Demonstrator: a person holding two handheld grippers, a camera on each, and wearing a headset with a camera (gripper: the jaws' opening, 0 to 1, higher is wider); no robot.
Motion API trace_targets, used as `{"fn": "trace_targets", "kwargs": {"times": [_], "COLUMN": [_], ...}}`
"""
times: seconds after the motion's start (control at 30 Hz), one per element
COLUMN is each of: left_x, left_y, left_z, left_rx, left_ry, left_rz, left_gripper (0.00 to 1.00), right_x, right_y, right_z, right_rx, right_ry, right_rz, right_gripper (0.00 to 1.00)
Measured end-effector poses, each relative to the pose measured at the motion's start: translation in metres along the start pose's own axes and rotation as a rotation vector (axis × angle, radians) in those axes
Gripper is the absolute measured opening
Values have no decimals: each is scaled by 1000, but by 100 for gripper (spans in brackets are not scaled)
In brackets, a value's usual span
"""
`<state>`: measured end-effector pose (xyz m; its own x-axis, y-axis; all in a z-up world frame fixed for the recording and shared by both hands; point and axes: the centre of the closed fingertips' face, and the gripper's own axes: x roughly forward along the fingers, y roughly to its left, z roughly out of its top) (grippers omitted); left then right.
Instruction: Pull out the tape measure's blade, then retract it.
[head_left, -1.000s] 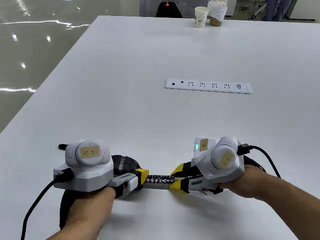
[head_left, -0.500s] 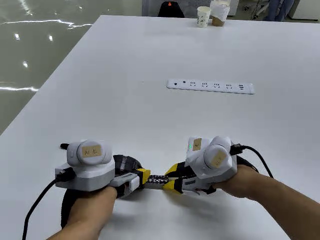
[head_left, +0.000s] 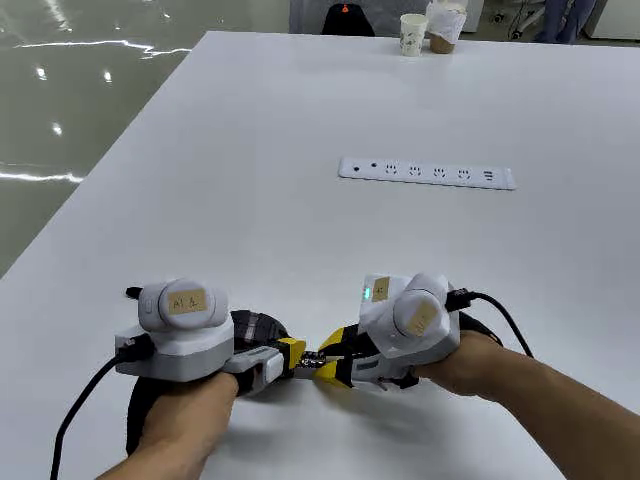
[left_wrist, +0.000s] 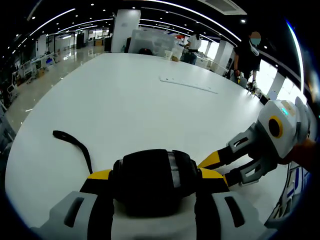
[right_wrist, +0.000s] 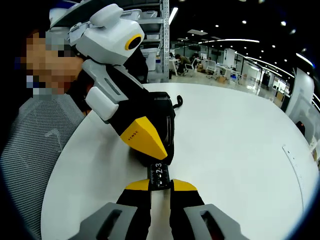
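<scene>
The black tape measure case (left_wrist: 150, 175) sits between the yellow jaws of my left gripper (left_wrist: 152, 186), which is shut on it; its wrist strap (left_wrist: 75, 145) lies on the table to the left. In the head view the case (head_left: 254, 326) and left gripper (head_left: 272, 358) are at the near left. A short stretch of marked blade (head_left: 307, 357) runs from the case to my right gripper (head_left: 325, 357). Looking along the right gripper (right_wrist: 161, 186), its jaws pinch the blade's end (right_wrist: 159, 175), a short way from the case (right_wrist: 160, 125).
The white table (head_left: 300, 200) stretches far ahead. A white power strip (head_left: 426, 172) lies mid-table, and paper cups (head_left: 411, 33) stand at the far edge. The table's left edge drops to a glossy floor. People stand in the background of the left gripper view.
My right gripper has moved left toward the case with the blade end in it, so the exposed blade has grown shorter. The left gripper has kept its place.
</scene>
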<state>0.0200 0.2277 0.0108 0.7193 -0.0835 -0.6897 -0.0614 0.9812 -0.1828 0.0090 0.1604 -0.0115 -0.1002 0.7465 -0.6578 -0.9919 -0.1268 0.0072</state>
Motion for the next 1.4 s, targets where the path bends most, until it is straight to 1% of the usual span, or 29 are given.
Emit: {"fn": "trace_targets", "kwargs": {"times": [0.47, 0.83, 1.03, 1.4], "left_x": [0, 0, 1, 0], "left_y": [0, 0, -1, -1], "left_z": [0, 0, 0, 0], "left_rx": [-8, -9, 0, -5], "left_ry": [3, 7, 7, 21], "left_rz": [-5, -9, -11, -7], "left_gripper": [61, 61, 62, 63], "right_x": [10, 11, 12, 13], "right_y": [0, 0, 1, 0], "right_z": [9, 10, 10, 10], "right_rx": [9, 10, 13, 12], "right_ry": [-17, -20, -18, -10], "right_rz": [6, 4, 2, -4], "right_gripper": [10, 11, 11, 13]}}
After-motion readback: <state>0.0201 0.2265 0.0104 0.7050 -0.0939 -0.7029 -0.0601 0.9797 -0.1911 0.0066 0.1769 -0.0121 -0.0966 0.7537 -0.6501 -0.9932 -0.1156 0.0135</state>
